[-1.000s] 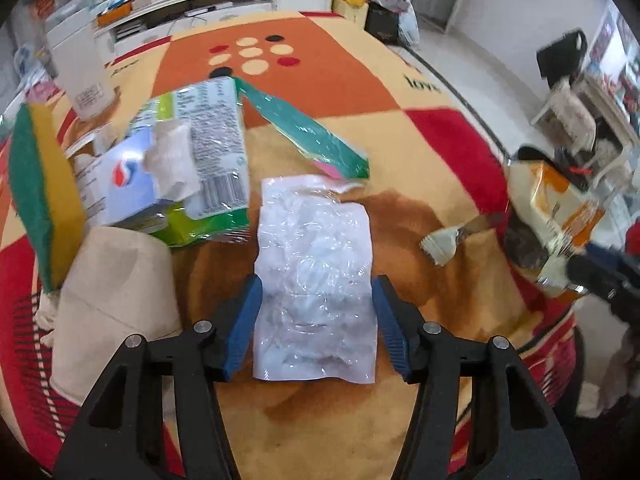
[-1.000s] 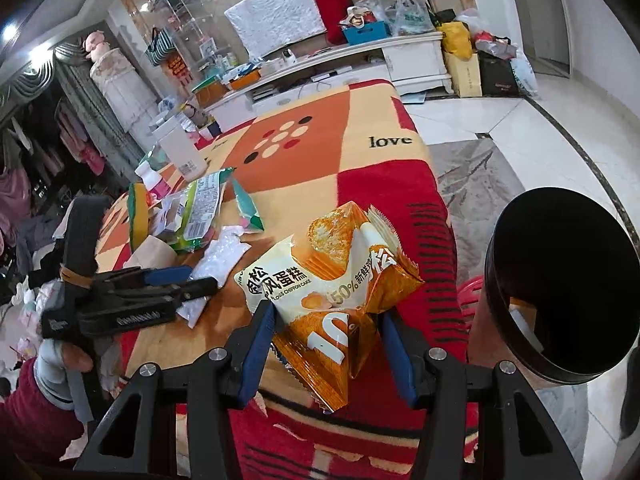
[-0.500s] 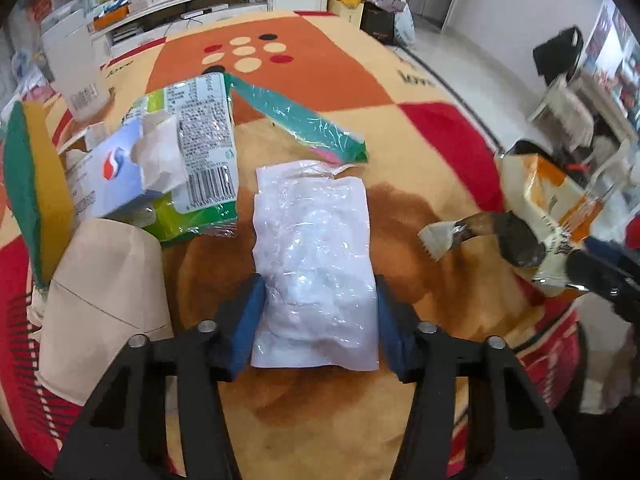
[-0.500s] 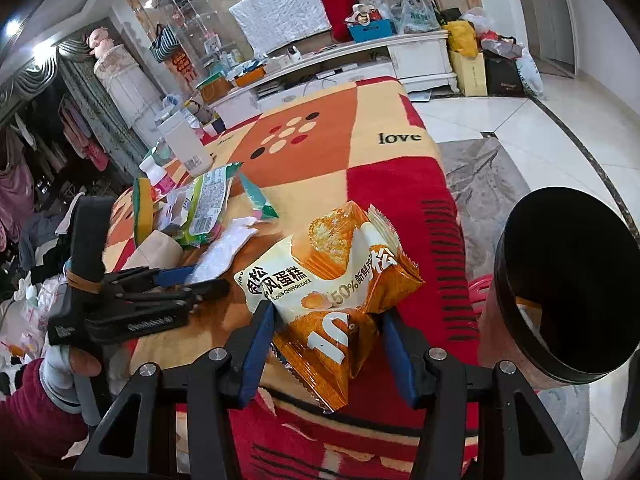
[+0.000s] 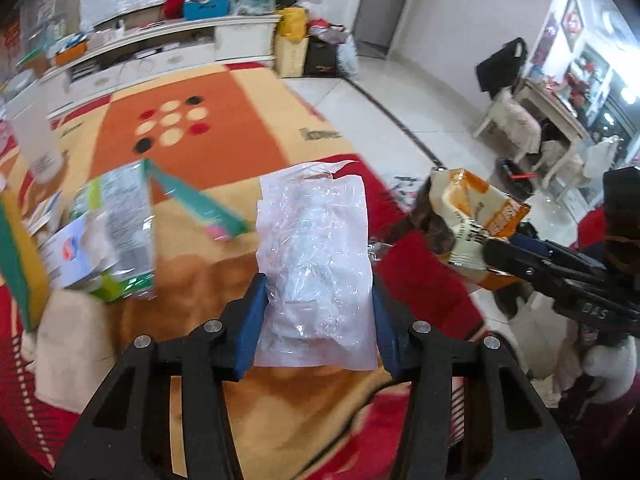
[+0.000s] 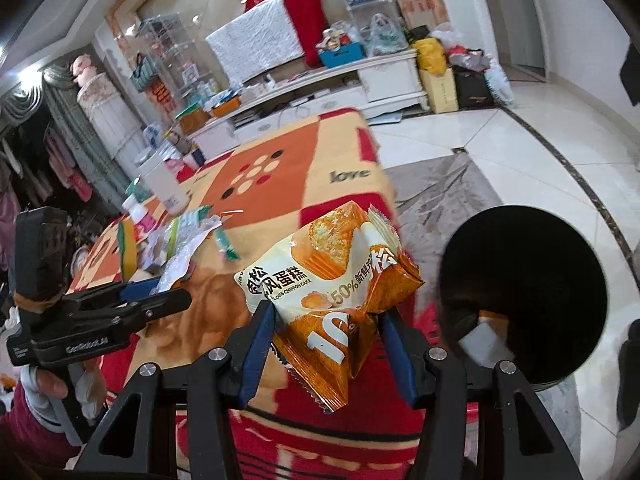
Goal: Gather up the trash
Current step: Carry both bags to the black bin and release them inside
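Observation:
My left gripper [image 5: 316, 316] is shut on a clear plastic bag [image 5: 316, 256] and holds it up off the orange and red tablecloth [image 5: 224, 136]. It also shows in the right wrist view [image 6: 160, 292] with the bag [image 6: 180, 260] sticking up from it. My right gripper [image 6: 326, 344] is shut on an orange cake wrapper [image 6: 332, 280], held above the table's right edge, left of a black trash bin [image 6: 524, 296]. The wrapper also shows in the left wrist view [image 5: 476, 216].
Several other wrappers lie at the table's left: a green-edged packet [image 5: 120, 224], a teal strip [image 5: 200, 204], a blue and white carton [image 5: 72, 248]. A yellow-green sponge [image 5: 16, 248] and a beige paper piece [image 5: 76, 344] sit nearby. The bin holds some trash [image 6: 484, 340].
My left gripper has closed on the clear plastic bag and lifted it off the table, turning to the right. My right gripper has held the orange wrapper, drifting slightly towards the bin.

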